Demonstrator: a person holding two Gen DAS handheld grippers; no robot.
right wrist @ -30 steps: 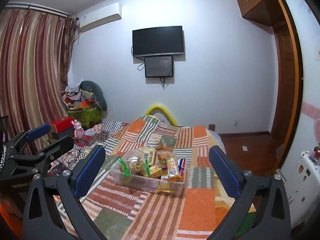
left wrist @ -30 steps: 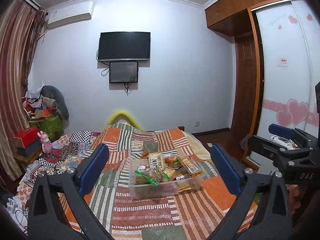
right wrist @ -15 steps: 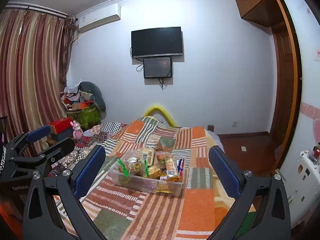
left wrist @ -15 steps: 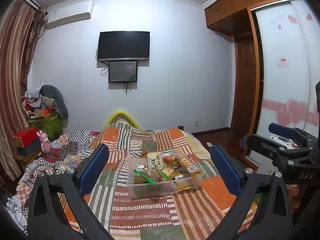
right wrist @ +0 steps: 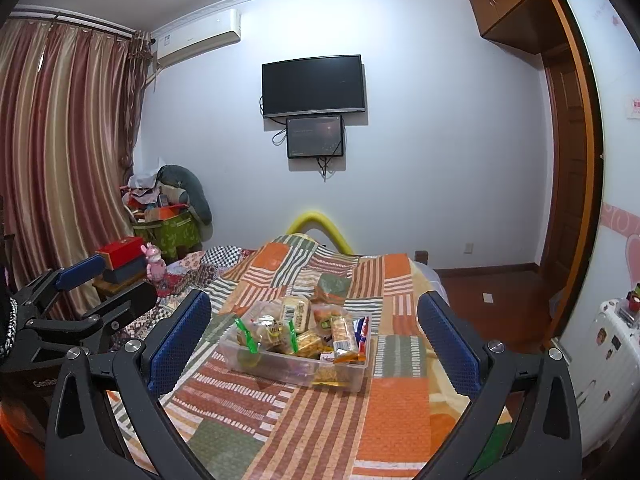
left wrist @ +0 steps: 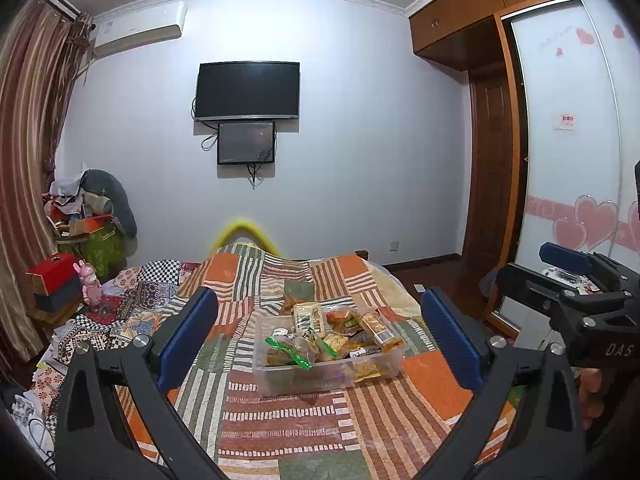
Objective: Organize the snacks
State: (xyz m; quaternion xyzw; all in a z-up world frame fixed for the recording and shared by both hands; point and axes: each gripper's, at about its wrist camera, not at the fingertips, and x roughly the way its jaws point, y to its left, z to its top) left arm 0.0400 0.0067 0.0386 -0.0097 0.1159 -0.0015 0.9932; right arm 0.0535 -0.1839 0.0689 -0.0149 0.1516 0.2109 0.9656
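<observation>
Hovering above the near end of the bed, the left tool had its blue pads spread wide with nothing between them. Straight ahead of it, and lower, the clear snack bin sat on the patchwork quilt, framed almost evenly in the gap between the two fingers but well beyond their tips. The bin's long side ran across this view, left to right, so the tool faced its broad front wall. Inside, the packets were heaped loosely: a bag with a green clip toward the left, a pale barcoded pack standing at the back, an orange wrapped bar leaning to the right.

Farther right, the right tool was equally wide open and empty (its partner showed at the left edge of its view). From there the bin lay ahead and slightly left of centre, turned so that one corner pointed toward the camera, with two green clips on the near-left side and a striped bar at the right.

Neither tool touched the bin or any packet. Judging by the framing, both stood about equally far off, so either could lead. The left was squared to the long wall and the right came in on a diagonal. Any pick would call for a forward, downward reach over the rim.
</observation>
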